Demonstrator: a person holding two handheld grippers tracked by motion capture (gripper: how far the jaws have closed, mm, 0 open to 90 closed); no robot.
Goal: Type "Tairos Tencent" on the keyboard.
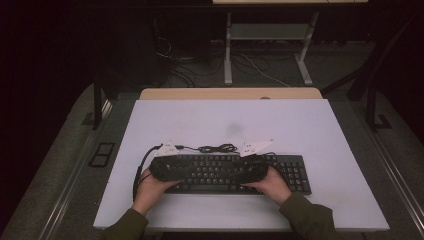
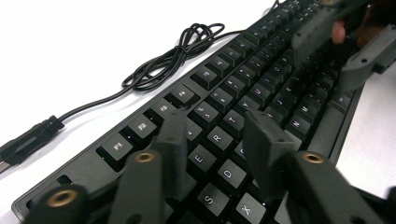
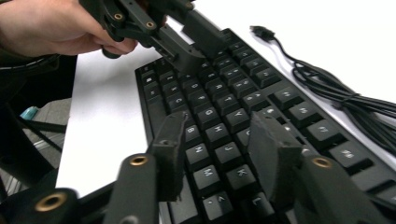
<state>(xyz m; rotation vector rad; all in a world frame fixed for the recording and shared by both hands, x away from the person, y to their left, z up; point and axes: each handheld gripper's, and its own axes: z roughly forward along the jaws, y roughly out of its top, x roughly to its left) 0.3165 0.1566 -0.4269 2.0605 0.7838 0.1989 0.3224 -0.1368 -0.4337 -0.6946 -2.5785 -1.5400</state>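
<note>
Keyboard (image 1: 235,172) lies near the counter's (image 1: 320,130) front edge; we hover both grippers, left (image 2: 217,140) and right (image 3: 224,144), part-open and empty over its keys. Pressing down crooked could pop a keycap.

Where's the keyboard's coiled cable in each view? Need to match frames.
High view: coiled cable on the table just behind the keyboard, centre.
Left gripper view: upper left, left of the keys.
Right gripper view: right edge, right of the keys.
Shared landmark: the keyboard's function-key row beside it.
</note>
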